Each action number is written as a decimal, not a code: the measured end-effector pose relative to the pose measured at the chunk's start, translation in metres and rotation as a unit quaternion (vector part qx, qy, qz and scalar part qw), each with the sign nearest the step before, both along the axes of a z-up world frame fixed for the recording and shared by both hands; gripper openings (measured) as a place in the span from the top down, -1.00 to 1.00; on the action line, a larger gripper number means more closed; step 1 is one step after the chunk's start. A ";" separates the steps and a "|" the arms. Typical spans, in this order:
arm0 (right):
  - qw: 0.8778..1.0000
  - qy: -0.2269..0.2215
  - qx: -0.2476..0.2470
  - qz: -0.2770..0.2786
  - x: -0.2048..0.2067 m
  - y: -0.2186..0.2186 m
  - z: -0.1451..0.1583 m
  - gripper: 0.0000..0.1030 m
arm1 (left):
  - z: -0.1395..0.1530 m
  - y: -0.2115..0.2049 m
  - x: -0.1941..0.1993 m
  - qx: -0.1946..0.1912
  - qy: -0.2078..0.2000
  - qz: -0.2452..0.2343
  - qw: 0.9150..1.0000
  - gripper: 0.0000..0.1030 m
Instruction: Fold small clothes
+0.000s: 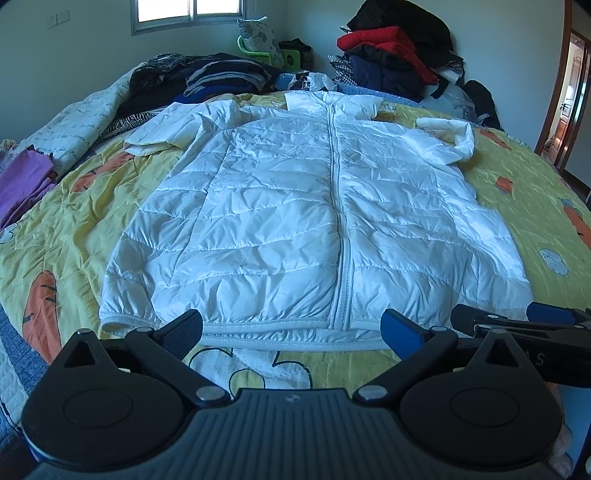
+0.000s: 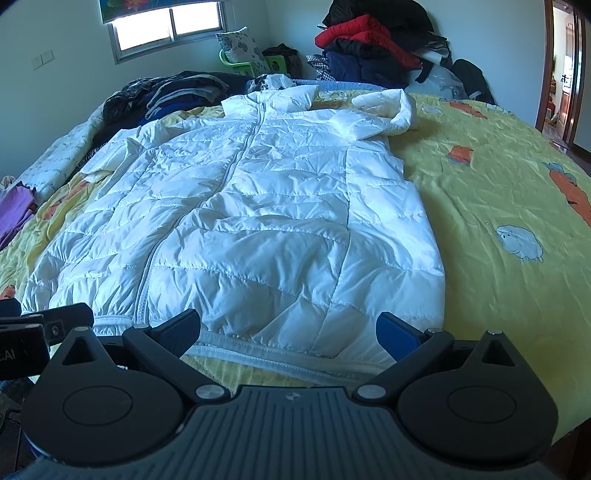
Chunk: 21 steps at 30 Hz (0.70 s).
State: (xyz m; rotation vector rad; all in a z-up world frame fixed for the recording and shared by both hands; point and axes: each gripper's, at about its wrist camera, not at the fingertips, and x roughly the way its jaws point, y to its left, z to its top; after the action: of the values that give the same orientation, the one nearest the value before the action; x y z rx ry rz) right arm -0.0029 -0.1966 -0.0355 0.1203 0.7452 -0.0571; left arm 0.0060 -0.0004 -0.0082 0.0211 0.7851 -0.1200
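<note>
Now: white puffer jacket [image 1: 295, 206] flat, zipped, on yellow bedspread [image 1: 74, 229]; left gripper [image 1: 291, 332] and right gripper [image 2: 288, 330] both spread wide at its hem, holding nothing

**Item Count: Bed Surface**

One white puffer jacket [image 1: 295, 221] lies on the yellow bedspread [image 1: 74, 240], which serves as the landmark. Two grippers are at its near edge: one left gripper [image 1: 291, 332] and one right gripper [image 2: 288, 332], each with two fingers. Beyond its far edge: one window [image 1: 188, 11], one patterned pillow [image 1: 258, 37], one red garment [image 1: 384, 42]. At its left edge: one purple cloth [image 1: 22, 184].
</note>
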 end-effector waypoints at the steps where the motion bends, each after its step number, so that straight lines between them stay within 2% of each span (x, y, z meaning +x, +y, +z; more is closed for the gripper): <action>1: 1.000 0.000 0.000 0.000 -0.001 0.000 0.000 -1.00 | 0.000 0.000 0.000 0.000 0.000 0.000 1.000 -1.00; 21: 1.000 -0.002 0.004 0.000 0.002 0.000 0.000 -1.00 | -0.008 0.003 0.011 0.000 0.026 0.005 1.000 -1.00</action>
State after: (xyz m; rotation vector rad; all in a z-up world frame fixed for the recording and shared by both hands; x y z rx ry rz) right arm -0.0004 -0.1971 -0.0351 0.1276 0.7418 -0.0539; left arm 0.0167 0.0027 -0.0163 0.0147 0.8362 -0.1103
